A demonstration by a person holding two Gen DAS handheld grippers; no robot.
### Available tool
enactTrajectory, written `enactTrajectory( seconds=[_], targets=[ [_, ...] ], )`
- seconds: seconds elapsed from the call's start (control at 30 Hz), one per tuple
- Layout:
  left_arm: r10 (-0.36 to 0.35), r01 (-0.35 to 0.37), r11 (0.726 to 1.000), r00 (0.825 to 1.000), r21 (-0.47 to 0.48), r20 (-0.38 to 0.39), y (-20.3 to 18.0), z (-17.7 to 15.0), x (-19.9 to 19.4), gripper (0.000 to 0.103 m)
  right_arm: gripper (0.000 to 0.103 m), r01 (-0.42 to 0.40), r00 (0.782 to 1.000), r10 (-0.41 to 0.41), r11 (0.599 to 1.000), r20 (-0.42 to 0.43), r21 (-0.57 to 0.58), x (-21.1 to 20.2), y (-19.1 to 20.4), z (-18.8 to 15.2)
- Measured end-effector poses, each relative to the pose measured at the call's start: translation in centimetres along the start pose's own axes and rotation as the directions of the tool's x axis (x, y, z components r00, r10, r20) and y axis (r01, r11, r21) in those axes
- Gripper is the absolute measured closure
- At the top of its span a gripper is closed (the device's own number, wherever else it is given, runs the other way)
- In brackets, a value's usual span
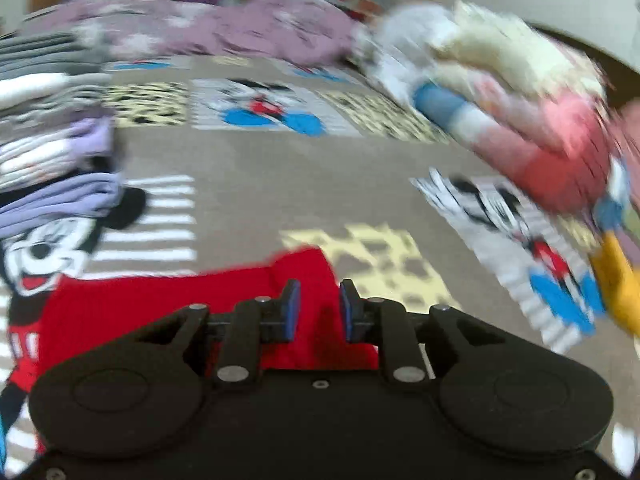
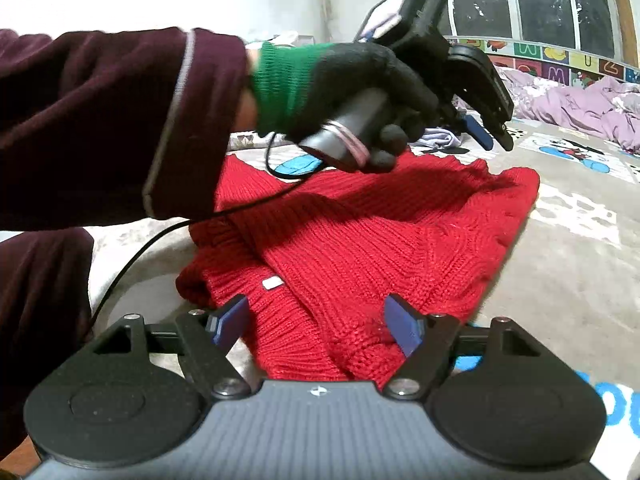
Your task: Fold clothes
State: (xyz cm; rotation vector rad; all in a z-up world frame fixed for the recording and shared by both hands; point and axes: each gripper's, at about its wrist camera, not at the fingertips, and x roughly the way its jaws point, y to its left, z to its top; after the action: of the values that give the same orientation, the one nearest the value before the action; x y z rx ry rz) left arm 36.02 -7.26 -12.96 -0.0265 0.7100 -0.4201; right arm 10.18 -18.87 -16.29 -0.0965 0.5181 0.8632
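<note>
My left gripper (image 1: pixel 320 310), held in a black glove with a green cuff (image 2: pixel 344 92), hovers over the red knitted sweater (image 2: pixel 360 240); its fingers (image 1: pixel 291 312) stand slightly apart and clasp nothing. My right gripper (image 2: pixel 320 324) is released, fingers (image 2: pixel 404 330) spread wide at the sweater's near edge, pads not pressing it. The sweater lies partly folded on the cartoon-mouse rug (image 1: pixel 260 184) (a stack of folded clothes (image 1: pixel 52 152) sits to the left, a loose pile (image 1: pixel 520 120) to the right, both blurred).
</note>
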Motion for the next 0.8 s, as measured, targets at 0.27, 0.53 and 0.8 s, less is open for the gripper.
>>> enactTrajectory(
  seconds=[0.27, 0.53, 0.8],
  targets=[
    [0.049, -0.045, 0.998, 0.996, 0.043, -0.078, -1.1, -1.3, 4.1, 0.080, 0.027, -0.001, 1.000, 0.001, 1.000, -0.010, -0.006, 0.0, -0.2, 0.3],
    [0.074, -0.074, 0.997, 0.997, -0.022, 0.014, -0.7, -1.8, -2.8, 0.074, 0.025, 0.010, 1.000, -0.009, 0.998, 0.017, -0.056, -1.0, 1.0, 0.1],
    [0.143, -0.125, 0.978, 0.985, -0.168, 0.097, 2.0, -8.0, -15.2, 0.056, 0.026, -0.016, 0.998, 0.023, 0.994, 0.060, -0.107, -4.5, 1.8, -0.8]
  ],
)
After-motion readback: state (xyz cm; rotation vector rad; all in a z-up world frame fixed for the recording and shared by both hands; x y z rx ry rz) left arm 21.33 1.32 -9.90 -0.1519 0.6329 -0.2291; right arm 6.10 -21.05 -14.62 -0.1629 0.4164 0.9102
